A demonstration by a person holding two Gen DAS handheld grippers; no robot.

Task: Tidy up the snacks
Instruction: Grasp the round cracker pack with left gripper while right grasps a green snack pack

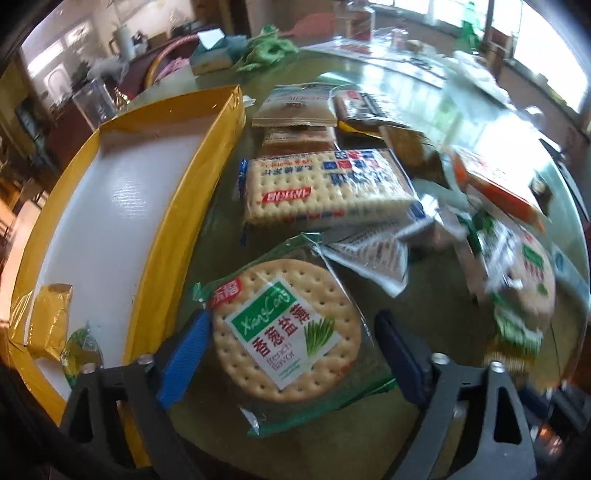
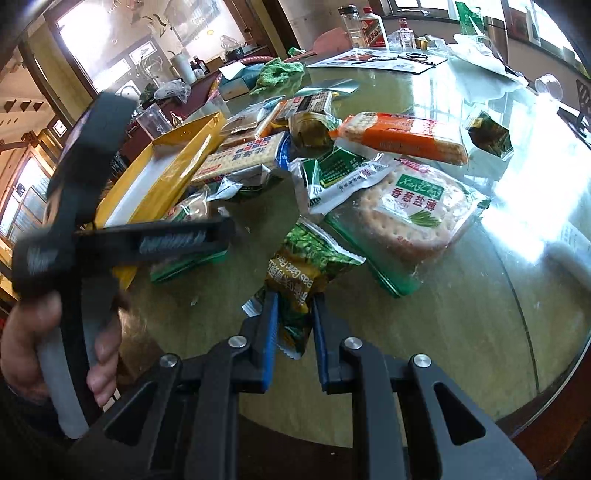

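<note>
A round green-wrapped cracker pack (image 1: 286,328) lies on the glass table between the spread fingers of my left gripper (image 1: 291,343), which is open; its left pad touches the pack's edge. A yellow box (image 1: 207,173) with a white floor stands to its left and holds a small green packet (image 1: 81,350). My right gripper (image 2: 294,314) is shut on a green-and-yellow pea snack packet (image 2: 299,273), held just above the table. A second round cracker pack (image 2: 406,214) lies ahead of it. The left gripper's body (image 2: 110,236) and the hand holding it show at the left of the right wrist view.
A pile of snacks lies mid-table: a blue-and-white cracker pack (image 1: 325,188), an orange cracker pack (image 2: 399,136), brown packs (image 1: 295,107). Bottles (image 2: 373,29), papers and a green cloth (image 2: 277,72) sit at the far side. The table rim (image 2: 535,417) curves at right.
</note>
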